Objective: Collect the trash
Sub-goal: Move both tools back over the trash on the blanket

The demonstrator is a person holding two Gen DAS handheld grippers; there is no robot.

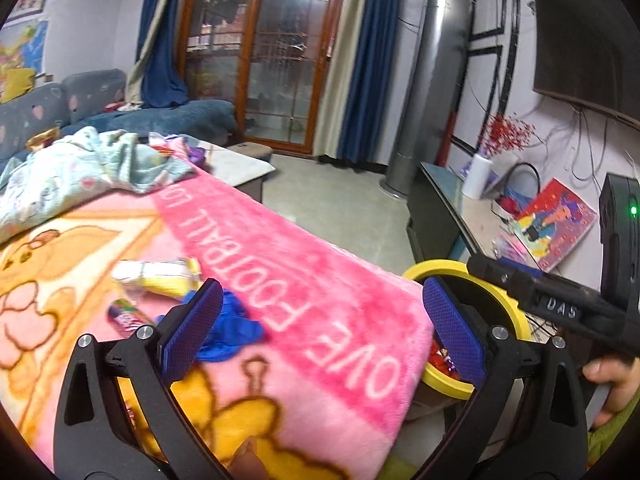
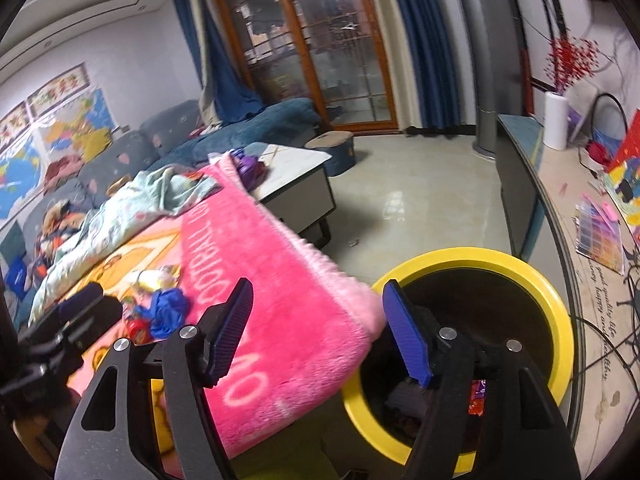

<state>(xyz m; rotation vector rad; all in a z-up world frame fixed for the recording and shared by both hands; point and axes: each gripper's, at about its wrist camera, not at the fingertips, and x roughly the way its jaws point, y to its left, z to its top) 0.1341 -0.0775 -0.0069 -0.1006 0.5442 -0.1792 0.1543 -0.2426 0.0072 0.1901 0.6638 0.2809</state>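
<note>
Trash lies on a pink blanket (image 1: 280,264): a crumpled blue glove (image 1: 236,324), a yellow-white wrapper (image 1: 160,276) and a small red candy tube (image 1: 126,316). My left gripper (image 1: 320,328) is open and empty above the blanket, the glove by its left finger. A yellow-rimmed bin (image 2: 560,312) with wrappers inside stands at the blanket's right edge. My right gripper (image 2: 320,328) is open and empty over the bin's left rim. The right wrist view also shows the glove (image 2: 168,312) and the wrapper (image 2: 152,278).
A crumpled light-green cloth (image 1: 80,168) lies at the blanket's far end. A coffee table (image 2: 296,184) stands beyond it, a sofa (image 1: 60,108) on the left. A TV bench (image 2: 560,200) with papers and a paper roll runs along the right wall.
</note>
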